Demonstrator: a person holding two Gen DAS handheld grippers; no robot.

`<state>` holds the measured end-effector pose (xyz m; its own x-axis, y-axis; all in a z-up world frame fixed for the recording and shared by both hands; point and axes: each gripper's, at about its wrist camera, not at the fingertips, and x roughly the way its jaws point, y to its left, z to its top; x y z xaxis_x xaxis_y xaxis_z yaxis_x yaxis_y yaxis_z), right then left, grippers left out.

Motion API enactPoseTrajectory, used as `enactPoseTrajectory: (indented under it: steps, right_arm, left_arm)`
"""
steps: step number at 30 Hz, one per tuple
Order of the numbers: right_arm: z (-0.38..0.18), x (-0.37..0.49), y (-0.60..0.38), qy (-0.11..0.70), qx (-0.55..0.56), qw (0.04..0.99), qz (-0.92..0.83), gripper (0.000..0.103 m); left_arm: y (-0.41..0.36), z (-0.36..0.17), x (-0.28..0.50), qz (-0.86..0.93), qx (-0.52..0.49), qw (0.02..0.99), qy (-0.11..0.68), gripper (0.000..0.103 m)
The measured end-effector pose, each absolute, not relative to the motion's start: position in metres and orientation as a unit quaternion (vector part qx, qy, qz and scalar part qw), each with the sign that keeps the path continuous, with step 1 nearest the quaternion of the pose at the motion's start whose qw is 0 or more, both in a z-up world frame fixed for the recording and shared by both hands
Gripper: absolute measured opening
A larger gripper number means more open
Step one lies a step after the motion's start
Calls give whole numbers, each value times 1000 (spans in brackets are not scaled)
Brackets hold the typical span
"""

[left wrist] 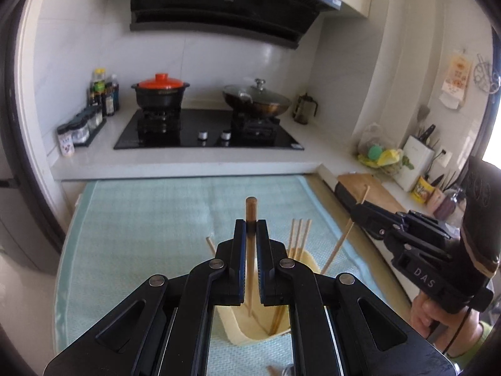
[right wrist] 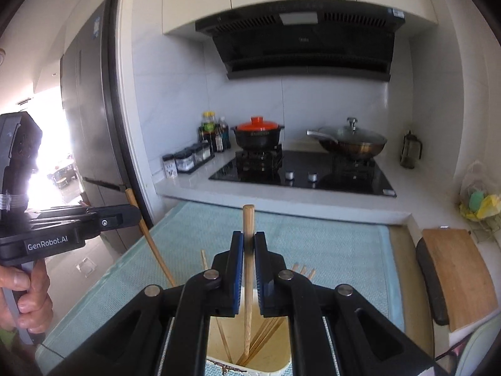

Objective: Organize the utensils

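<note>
- Several chopsticks (left wrist: 300,233) already stand in our cream holder (left wrist: 241,329).
- Our left gripper (left wrist: 250,228) and right gripper (right wrist: 248,241) each clamp one chopstick, tips inside; releasing remains.

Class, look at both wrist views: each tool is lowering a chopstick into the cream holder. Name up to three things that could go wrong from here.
1. Each tool, left and right, pinches its chopstick near the top only, so it may pivot or slip.
2. The holder already contains chopsticks; incoming tips could jam against them.
3. The holder looks light and stands on a mat; a sideways push might tip it.
</note>
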<state>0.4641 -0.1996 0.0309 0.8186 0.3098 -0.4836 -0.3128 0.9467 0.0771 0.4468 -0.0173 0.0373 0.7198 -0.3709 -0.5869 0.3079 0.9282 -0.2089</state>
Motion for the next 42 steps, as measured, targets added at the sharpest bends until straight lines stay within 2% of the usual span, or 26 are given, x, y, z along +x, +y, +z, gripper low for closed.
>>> enactPoseTrajectory:
  steps: [7,8,9,10,11,12,19,22,28,30,42]
  right_arm:
    - [-36,523,-201,334,47,924,181,8]
    - [-40,528,-202,339,58,921,184,12]
    - [-42,529,-204,340,66,920,182,22]
    - [-41,527,-206,335,70,922,180,29]
    - [-39,523,-208,327,73,925,178,45]
    - [-35,517,-211,316,74,929,174,51]
    - [-5,452,-226,274,36,946,167,51]
    - [0,413,-233,269,4,950,161,55]
    - [-6,326,-253,272,-36,951,144,60]
    - [-12,298,-257,270,-44,953,133,66]
    - [-59,187,-259,266,-37,959,85,67]
  left_arm:
    - [-38,-8,479,-165,-39,909,381,7]
    - [-36,-10,478,-163,-41,908,384,18]
    - [-33,-10,477,-162,-44,907,386,27]
    - [-30,-9,472,-159,-46,909,384,46]
    - [-27,-6,469,-153,-45,912,377,58]
    - [-22,-3,462,-148,-40,916,371,60]
    - [12,17,394,-132,29,924,358,73]
    - [27,22,354,-120,69,925,354,80]
    - [50,2,270,-88,76,931,347,91]
    - [50,-9,247,-69,72,934,343,92]
    - [24,-51,186,-46,41,941,333,95]
